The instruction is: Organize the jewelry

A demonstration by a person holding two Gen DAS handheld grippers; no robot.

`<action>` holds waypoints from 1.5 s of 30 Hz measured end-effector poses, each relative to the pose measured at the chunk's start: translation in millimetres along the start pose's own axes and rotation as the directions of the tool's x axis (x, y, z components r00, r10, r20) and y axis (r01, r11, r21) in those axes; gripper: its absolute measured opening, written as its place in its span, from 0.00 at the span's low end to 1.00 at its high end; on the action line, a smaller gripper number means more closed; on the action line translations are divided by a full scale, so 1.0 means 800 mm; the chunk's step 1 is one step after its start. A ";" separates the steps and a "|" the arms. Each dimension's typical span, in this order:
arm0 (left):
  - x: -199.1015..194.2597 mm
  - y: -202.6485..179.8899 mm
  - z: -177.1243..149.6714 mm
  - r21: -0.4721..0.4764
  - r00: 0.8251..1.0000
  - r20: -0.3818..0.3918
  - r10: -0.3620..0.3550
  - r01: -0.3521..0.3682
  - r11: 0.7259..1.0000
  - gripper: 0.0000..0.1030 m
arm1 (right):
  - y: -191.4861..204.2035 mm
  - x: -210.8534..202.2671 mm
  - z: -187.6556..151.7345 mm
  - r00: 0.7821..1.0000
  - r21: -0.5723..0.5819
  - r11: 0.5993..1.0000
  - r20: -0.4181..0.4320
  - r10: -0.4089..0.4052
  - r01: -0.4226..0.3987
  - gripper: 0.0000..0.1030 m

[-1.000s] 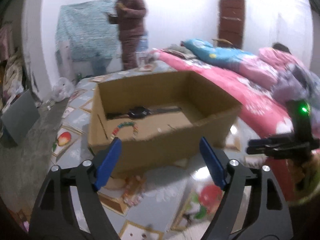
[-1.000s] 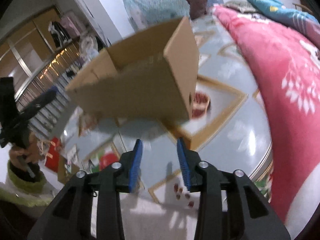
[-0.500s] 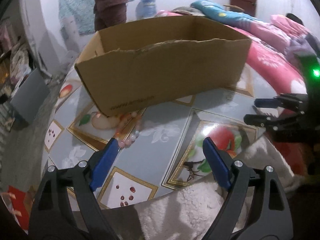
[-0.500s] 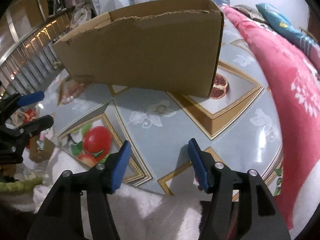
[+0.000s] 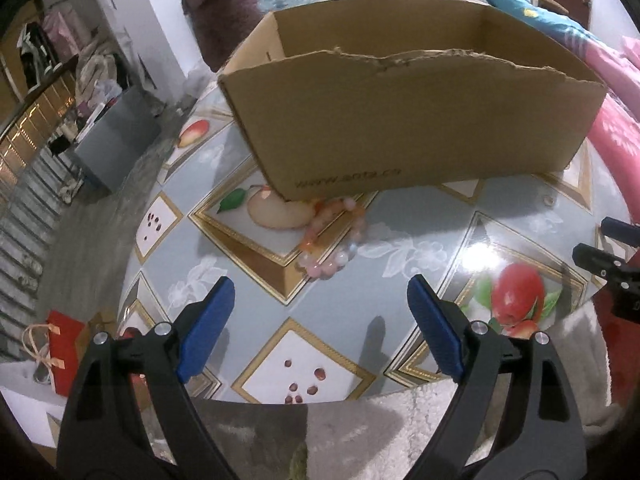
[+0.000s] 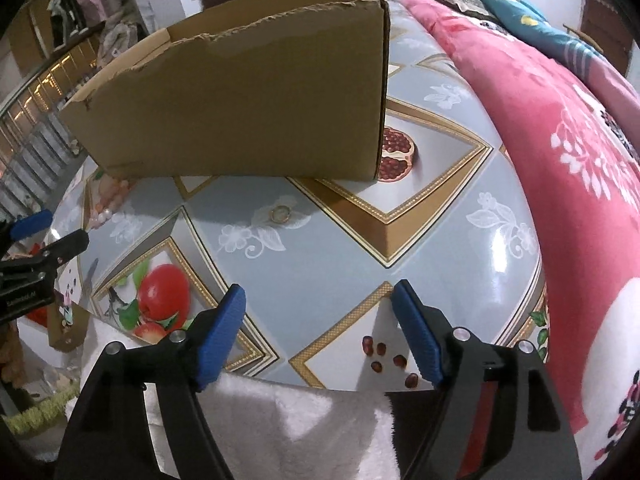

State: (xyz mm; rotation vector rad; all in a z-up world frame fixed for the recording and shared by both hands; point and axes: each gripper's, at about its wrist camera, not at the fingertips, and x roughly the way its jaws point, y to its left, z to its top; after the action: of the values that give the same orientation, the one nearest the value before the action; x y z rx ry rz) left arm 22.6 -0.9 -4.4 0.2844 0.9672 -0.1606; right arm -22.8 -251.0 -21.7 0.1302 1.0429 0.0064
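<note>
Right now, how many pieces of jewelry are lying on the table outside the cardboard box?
2: a pink and orange beaded bracelet against the brown cardboard box's front left corner, and a small gold ring before its front wall. The box's inside is hidden.

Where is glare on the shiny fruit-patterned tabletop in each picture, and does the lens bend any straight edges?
Left wrist view: a white glare patch on the glossy fruit-patterned tabletop above the printed red apple; the brown cardboard box has bowed edges. Right wrist view: glare near the tabletop's right rim; the box wall curves too.
</note>
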 end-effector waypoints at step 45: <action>0.020 0.008 0.021 0.048 0.936 0.138 -0.324 0.321 0.946 0.44 | -0.008 -0.001 -0.002 0.996 -0.011 0.997 0.023 0.082 -0.082 0.81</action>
State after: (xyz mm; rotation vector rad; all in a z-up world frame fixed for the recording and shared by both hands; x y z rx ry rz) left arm 46.2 -0.4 -7.5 0.1323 0.8632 -0.4884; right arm -25.2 -257.5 -22.8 0.1635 1.0130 0.0845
